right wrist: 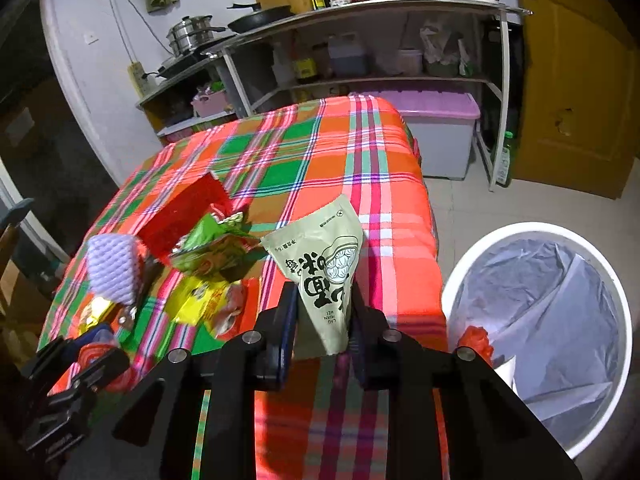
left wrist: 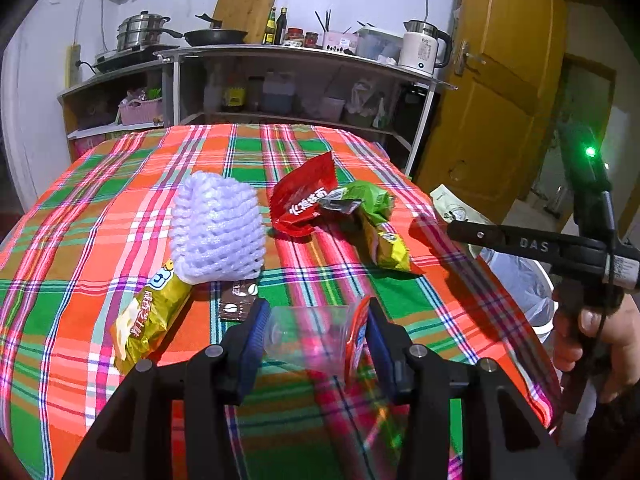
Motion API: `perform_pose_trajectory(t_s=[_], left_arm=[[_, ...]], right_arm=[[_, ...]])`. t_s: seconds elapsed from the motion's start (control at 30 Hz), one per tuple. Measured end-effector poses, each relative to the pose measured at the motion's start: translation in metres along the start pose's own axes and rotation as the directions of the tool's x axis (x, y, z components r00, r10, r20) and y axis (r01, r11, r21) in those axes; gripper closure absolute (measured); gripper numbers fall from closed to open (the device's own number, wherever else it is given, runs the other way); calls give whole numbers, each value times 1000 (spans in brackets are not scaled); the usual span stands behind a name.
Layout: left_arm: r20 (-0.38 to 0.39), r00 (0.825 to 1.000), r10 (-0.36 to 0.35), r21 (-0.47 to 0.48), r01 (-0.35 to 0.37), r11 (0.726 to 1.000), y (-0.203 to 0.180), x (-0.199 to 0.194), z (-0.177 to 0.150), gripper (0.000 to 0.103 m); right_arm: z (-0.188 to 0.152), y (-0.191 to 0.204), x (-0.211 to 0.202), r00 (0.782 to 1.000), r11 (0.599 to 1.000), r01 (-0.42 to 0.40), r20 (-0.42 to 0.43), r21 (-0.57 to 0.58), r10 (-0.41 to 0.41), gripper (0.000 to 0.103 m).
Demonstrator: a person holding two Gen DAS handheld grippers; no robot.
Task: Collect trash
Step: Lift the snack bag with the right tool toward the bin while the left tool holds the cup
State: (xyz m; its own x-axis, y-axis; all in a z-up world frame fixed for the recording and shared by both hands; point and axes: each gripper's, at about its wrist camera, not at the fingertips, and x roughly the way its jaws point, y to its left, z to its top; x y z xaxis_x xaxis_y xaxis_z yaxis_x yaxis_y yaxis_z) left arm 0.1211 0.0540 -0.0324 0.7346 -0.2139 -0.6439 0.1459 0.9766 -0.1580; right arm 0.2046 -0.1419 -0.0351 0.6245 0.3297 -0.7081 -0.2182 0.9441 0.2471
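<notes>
The worktop (right wrist: 320, 152) carries a plaid cloth and most of the trash. The bin (right wrist: 540, 232) stands on the floor at the worktop's right edge, lined with a clear bag; apart from a small red scrap at its near rim, little is visible inside.

Status: early. Judged from the spread, most items remain to be collected.

Remaining on the worktop:
- foam net (left wrist: 218, 232), left of centre
- red wrapper (left wrist: 304, 200), touching the green wrapper (left wrist: 360, 200)
- yellow packet (left wrist: 148, 320), just beside the foam net
- brown sachet (left wrist: 238, 300), partly under the foam net

In hand:
- Right gripper (right wrist: 324, 320): jaws closed on the pale sachet (right wrist: 324, 264), which stands upright between the pads, raised clear of the cloth and near the bin.
- Left gripper (left wrist: 316, 332): jaws set fairly wide on a clear bag (left wrist: 312, 332) with a red edge; the pads appear to touch both its sides, low over the near cloth.

Both held items await transfer to the bin.
</notes>
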Motion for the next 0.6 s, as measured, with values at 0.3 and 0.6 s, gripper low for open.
perform_pose_trajectory(t_s=[0.3,0.6], left_arm=[[34,999,-6,20,5,1000,-22,-22,3,56],[62,997,-36,63,33,997,-55,-38,8,55]], right_arm=[[-14,-2,-47,998,1000,-19,57,-17,20,78],[-27,-18,-85,994,1000,3,111,-4,-2,78]])
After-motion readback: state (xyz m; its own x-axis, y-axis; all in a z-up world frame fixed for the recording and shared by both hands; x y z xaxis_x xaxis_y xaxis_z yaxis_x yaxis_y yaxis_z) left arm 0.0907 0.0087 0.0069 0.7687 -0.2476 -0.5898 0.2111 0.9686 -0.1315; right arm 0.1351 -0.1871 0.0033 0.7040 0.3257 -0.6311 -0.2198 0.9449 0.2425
